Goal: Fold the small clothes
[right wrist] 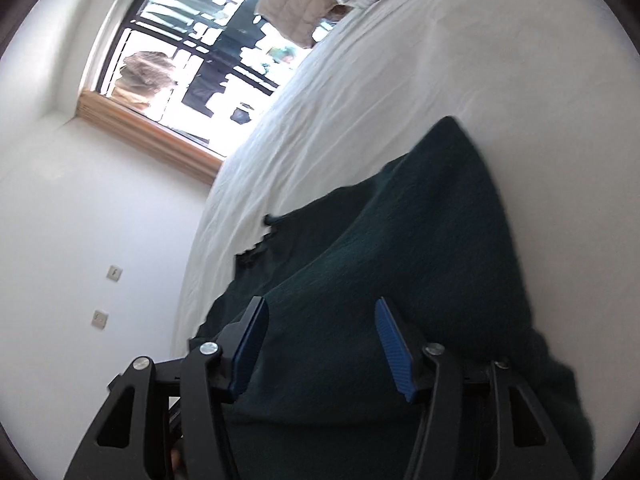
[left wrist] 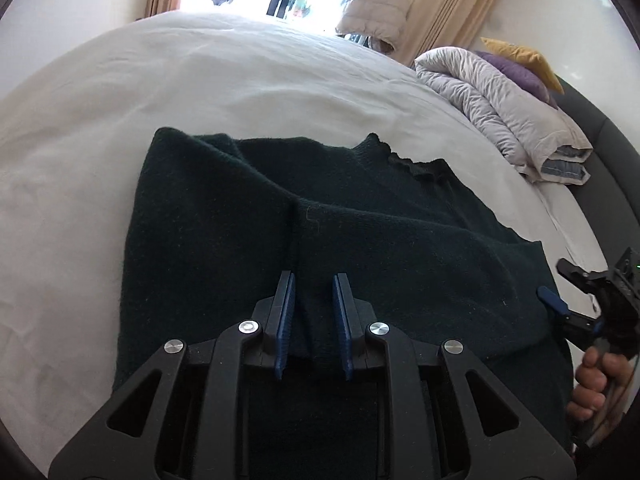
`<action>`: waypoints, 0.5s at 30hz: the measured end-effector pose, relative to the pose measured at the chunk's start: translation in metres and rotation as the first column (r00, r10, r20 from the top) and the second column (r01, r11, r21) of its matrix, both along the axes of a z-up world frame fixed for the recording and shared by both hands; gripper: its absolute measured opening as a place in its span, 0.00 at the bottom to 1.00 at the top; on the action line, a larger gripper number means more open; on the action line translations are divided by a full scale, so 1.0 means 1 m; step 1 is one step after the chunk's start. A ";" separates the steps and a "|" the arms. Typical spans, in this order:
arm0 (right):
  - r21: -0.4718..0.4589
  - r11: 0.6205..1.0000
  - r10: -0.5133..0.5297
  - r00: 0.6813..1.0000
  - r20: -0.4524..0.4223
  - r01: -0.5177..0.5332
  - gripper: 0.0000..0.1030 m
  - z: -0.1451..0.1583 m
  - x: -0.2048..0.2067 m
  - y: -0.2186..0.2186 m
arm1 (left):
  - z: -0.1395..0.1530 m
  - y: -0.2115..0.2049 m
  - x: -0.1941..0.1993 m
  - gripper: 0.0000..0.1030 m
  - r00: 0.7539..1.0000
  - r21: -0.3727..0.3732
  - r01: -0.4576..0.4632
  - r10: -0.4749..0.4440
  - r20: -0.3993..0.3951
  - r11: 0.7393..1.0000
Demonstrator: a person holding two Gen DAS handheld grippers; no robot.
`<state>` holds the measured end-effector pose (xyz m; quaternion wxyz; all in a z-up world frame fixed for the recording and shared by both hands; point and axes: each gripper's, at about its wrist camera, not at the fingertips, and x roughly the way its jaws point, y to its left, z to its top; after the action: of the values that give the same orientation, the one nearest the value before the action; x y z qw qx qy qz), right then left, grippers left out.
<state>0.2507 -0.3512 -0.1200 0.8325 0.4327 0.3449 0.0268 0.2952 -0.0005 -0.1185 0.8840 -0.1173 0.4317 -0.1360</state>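
A dark green knit sweater (left wrist: 400, 240) with a ruffled collar lies on the white bed sheet (left wrist: 200, 80), its sides folded inward. My left gripper (left wrist: 314, 280) sits low over the near part, shut on a raised fold of the knit that runs between its blue pads (left wrist: 286, 320). At the sweater's right edge my right gripper (left wrist: 551, 278) is held by a hand (left wrist: 592, 384). In the right wrist view the right gripper (right wrist: 320, 308) is rolled sideways above the sweater (right wrist: 400, 240). Its jaws stand wide apart, with fabric beneath them and nothing pinched.
A folded pale duvet (left wrist: 500, 100) lies at the head of the bed, with a purple pillow (left wrist: 516, 72) and a yellow pillow (left wrist: 520, 54) on it. Beside it is a dark headboard (left wrist: 608, 152). A window (right wrist: 192, 60) and a white wall lie beyond the bed's far edge.
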 end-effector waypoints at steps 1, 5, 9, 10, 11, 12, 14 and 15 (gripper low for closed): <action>0.018 1.000 -0.009 1.000 -0.001 0.009 0.34 -0.005 0.003 -0.011 | -0.001 -0.002 -0.004 0.18 1.000 0.038 0.009 -0.009 0.005 0.999; 0.066 0.996 -0.055 0.998 -0.030 0.057 0.00 -0.023 0.004 -0.049 | -0.002 -0.012 -0.024 0.21 0.999 0.170 -0.015 0.007 0.047 0.985; 0.056 0.991 -0.117 0.992 -0.039 0.119 0.01 -0.022 -0.019 -0.073 | -0.004 -0.009 -0.028 0.21 0.999 0.155 -0.028 0.023 0.034 0.987; 0.042 0.991 -0.127 0.991 -0.031 0.129 0.12 -0.016 -0.026 -0.073 | -0.004 -0.010 -0.029 0.21 0.999 0.164 -0.028 0.022 0.037 0.986; 0.030 0.991 -0.129 0.992 -0.002 0.129 0.24 -0.007 -0.034 -0.069 | -0.004 -0.009 -0.029 0.21 0.999 0.166 -0.030 0.024 0.041 0.986; 0.026 0.993 -0.118 0.992 0.037 0.117 0.42 0.002 -0.041 -0.064 | -0.004 -0.008 -0.030 0.21 0.999 0.160 -0.033 0.026 0.044 0.987; 0.032 0.998 -0.061 0.994 0.096 0.058 0.46 0.015 -0.046 -0.048 | -0.004 -0.007 -0.030 0.21 0.999 0.138 -0.036 0.031 0.042 0.990; 0.036 0.999 -0.023 0.994 0.107 0.020 0.46 0.018 -0.045 -0.038 | -0.005 -0.007 -0.030 0.21 0.999 0.133 -0.037 0.032 0.042 0.990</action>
<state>0.2061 -0.3896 -0.1023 0.8424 0.4489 0.2944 0.0471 0.2650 -0.0074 -0.1231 0.9005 -0.0622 0.4200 -0.0938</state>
